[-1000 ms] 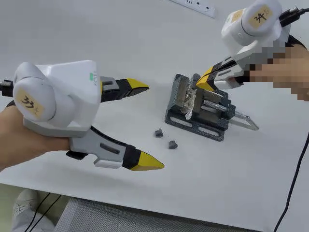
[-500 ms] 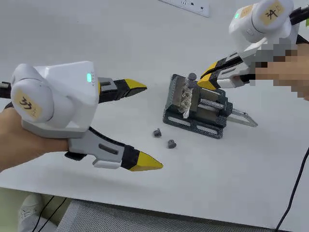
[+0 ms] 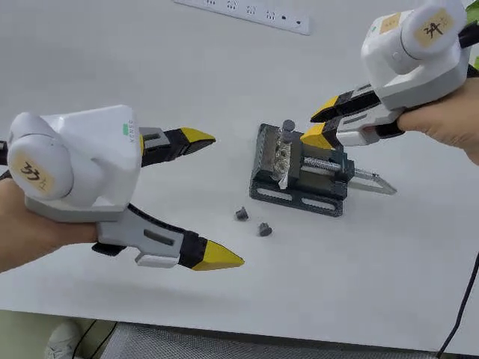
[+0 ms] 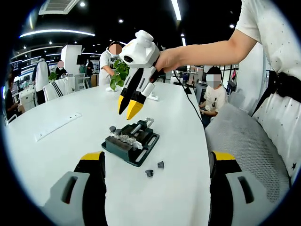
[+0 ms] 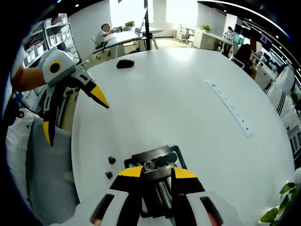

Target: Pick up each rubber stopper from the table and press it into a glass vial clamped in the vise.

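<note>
A small dark vise [image 3: 299, 196] stands mid-table with several glass vials [image 3: 283, 157] clamped in it. One vial carries a grey stopper [image 3: 288, 126]. Two loose stoppers [image 3: 242, 214] [image 3: 264, 229] lie just in front of the vise. My right gripper [image 3: 317, 124] hovers beside the stoppered vial, slightly open, with nothing between its tips. Its own view looks down on the vise [image 5: 141, 155] past the right gripper [image 5: 159, 173]. My left gripper [image 3: 209, 197] is held wide open and bare, left of the vise. In its view, the vise [image 4: 134, 147] and loose stoppers [image 4: 149, 173] lie ahead.
A white power strip [image 3: 247, 11] lies at the table's far edge. The near table edge [image 3: 299, 340] runs along the bottom, and a black cable [image 3: 460, 299] hangs at the right. A dark object [image 5: 125, 63] sits far across the table. People are in the room behind.
The right gripper has drawn back a little from the stoppered vial and its tips have parted. The stopper stays on the vial. The left gripper holds about the same place.
</note>
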`<control>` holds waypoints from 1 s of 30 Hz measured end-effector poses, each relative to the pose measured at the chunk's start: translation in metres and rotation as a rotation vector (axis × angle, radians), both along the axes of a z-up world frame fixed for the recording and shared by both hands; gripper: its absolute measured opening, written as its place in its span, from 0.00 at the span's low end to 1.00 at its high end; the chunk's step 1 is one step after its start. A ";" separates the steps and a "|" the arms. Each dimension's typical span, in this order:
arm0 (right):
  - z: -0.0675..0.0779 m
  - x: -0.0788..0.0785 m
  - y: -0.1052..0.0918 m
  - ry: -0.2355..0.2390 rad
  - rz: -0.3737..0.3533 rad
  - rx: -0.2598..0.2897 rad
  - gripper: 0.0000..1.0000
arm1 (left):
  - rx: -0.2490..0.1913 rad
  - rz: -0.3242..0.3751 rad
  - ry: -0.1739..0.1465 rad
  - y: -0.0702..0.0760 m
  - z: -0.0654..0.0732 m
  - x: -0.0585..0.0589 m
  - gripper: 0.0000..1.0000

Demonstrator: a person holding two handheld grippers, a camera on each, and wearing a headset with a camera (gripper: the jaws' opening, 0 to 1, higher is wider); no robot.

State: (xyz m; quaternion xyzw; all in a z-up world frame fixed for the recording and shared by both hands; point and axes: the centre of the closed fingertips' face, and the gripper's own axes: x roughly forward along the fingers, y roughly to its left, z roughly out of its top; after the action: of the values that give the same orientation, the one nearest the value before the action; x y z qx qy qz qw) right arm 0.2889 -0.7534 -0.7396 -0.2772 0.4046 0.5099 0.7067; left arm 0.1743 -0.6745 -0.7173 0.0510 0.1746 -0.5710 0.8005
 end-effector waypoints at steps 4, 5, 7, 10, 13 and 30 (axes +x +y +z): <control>0.003 -0.007 -0.004 -0.005 -0.002 0.021 0.22 | 0.016 -0.005 0.000 0.000 -0.001 -0.001 0.92; 0.004 -0.009 -0.005 -0.007 -0.004 0.027 0.23 | 0.019 -0.003 0.000 0.000 -0.001 -0.001 0.93; 0.006 -0.011 -0.007 -0.016 -0.024 0.046 0.24 | 0.027 -0.003 0.002 0.001 -0.001 -0.002 0.93; 0.007 -0.015 -0.011 -0.027 -0.041 0.059 0.25 | 0.030 0.000 0.000 0.002 0.001 -0.003 0.93; 0.009 -0.019 -0.015 -0.041 -0.079 0.085 0.26 | 0.036 0.004 -0.001 0.003 0.002 -0.003 0.93; 0.009 -0.043 -0.028 -0.096 -0.251 0.180 0.34 | 0.054 -0.008 -0.009 0.006 0.002 -0.008 0.95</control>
State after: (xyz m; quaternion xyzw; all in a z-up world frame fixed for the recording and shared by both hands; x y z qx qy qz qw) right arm 0.2459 -0.7814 -0.7303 -0.1842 0.3544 0.4378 0.8055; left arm 0.1662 -0.6687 -0.7149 0.0757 0.1863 -0.5692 0.7972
